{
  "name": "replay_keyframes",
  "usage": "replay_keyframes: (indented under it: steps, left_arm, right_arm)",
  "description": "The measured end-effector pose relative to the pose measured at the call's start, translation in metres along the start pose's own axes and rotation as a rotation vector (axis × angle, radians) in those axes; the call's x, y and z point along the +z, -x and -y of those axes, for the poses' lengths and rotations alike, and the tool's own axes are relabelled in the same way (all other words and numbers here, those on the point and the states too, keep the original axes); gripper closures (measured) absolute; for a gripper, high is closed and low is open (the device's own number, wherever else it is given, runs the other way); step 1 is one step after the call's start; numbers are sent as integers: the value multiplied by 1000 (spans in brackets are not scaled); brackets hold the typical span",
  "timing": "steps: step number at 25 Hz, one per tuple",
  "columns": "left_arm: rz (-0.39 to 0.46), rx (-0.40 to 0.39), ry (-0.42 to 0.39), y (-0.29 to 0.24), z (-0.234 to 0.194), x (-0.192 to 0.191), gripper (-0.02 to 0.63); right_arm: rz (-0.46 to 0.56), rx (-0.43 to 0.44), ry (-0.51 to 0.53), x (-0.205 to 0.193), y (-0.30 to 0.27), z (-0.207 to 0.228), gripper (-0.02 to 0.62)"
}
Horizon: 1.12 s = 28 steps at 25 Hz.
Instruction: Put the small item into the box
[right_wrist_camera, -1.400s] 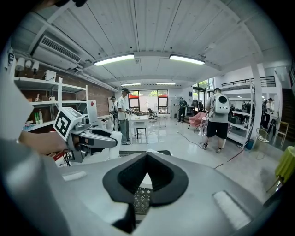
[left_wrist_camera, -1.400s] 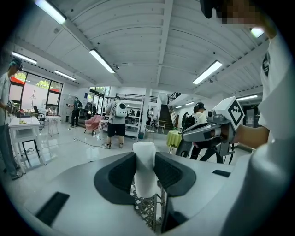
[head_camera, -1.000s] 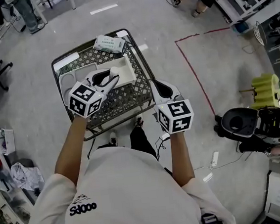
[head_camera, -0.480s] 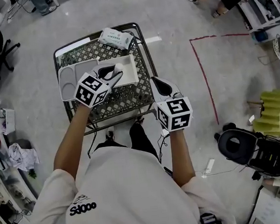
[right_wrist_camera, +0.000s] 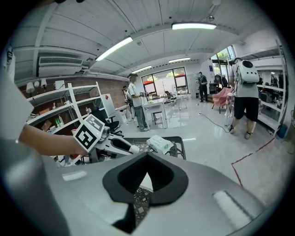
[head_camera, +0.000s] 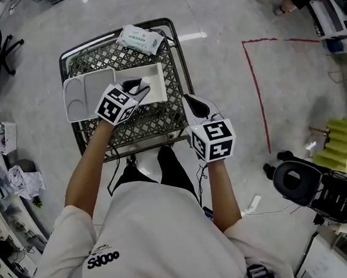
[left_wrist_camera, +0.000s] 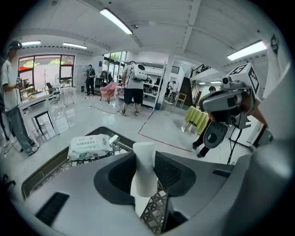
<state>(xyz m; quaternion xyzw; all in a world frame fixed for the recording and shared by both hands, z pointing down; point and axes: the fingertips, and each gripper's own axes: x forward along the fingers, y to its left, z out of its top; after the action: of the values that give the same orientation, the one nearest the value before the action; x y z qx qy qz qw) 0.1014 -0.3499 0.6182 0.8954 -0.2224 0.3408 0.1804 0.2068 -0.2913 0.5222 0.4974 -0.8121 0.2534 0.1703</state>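
My left gripper is shut on a small white cylinder, which stands upright between its jaws. In the head view the small cylinder hangs over the left part of the open white box on the black mesh cart. My right gripper hovers at the cart's right front corner, its jaws together with nothing in them. In the right gripper view, my left gripper and the cylinder's tip show ahead to the left.
A white divided tray lies left of the box. A pack of wet wipes rests at the cart's far edge, also visible as the pack. Red floor tape runs to the right. People stand in the room beyond.
My left gripper has carried the cylinder slightly forward and right, further over the white box. The right gripper has hardly moved. The head view has shifted.
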Motion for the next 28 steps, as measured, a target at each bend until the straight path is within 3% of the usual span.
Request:
replay_keyframes:
  steps: [13, 24, 28]
  left_arm:
    - [-207, -24, 96, -72, -18, -65, 482]
    - [-368, -80, 96, -112, -16, -105, 482]
    - [-385, -91, 118, -117, -17, -112, 479]
  right_arm:
    - [-77, 72, -55, -38, -33, 24, 584]
    - [-139, 47, -87, -56, -48, 49, 586]
    - [-144, 36, -97, -58, -49, 55, 585]
